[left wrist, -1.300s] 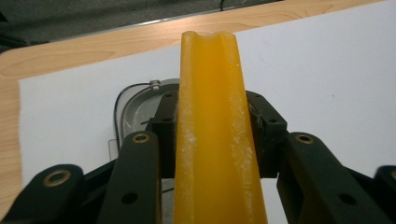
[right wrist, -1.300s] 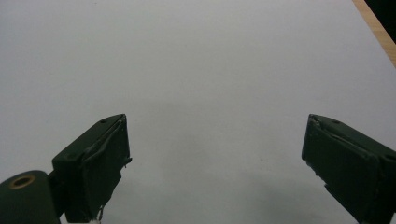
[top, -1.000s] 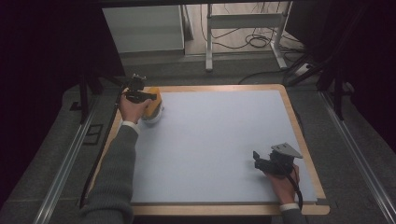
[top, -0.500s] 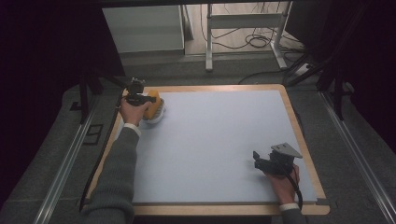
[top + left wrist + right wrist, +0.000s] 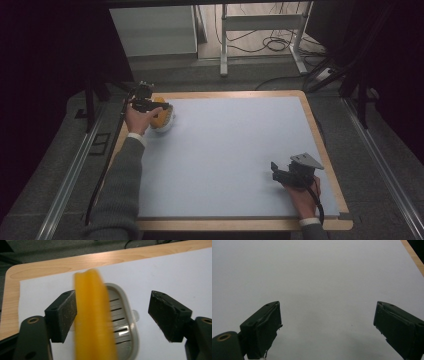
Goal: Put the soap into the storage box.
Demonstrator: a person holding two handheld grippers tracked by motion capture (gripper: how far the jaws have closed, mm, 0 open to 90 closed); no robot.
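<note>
1. High view: the left gripper is seen at the far left corner of the white mat, over an orange item sitting in a pale grey holder. Detail of the two is too small to be read here.
2. Left gripper view: the orange item is resolved as a thick slab standing on edge, blurred, in front of a grey slotted tray. The slots and the raised rim are visible in this view, not from above.
3. Left gripper: jaws are spread wide. The slab lies just against the left pad; the right pad stands well apart from it. Nothing is clamped.
4. Right gripper view: bare mat is seen ahead of the right gripper, with a strip of the wooden table edge at the upper right. Jaws are held wide apart, empty.
5. Pose: the left forearm is stretched forward along the mat's left side, hand wrapped under the gripper. The right gripper is held low near the near right corner, pointed leftward across the mat, grey plate on top.
</note>
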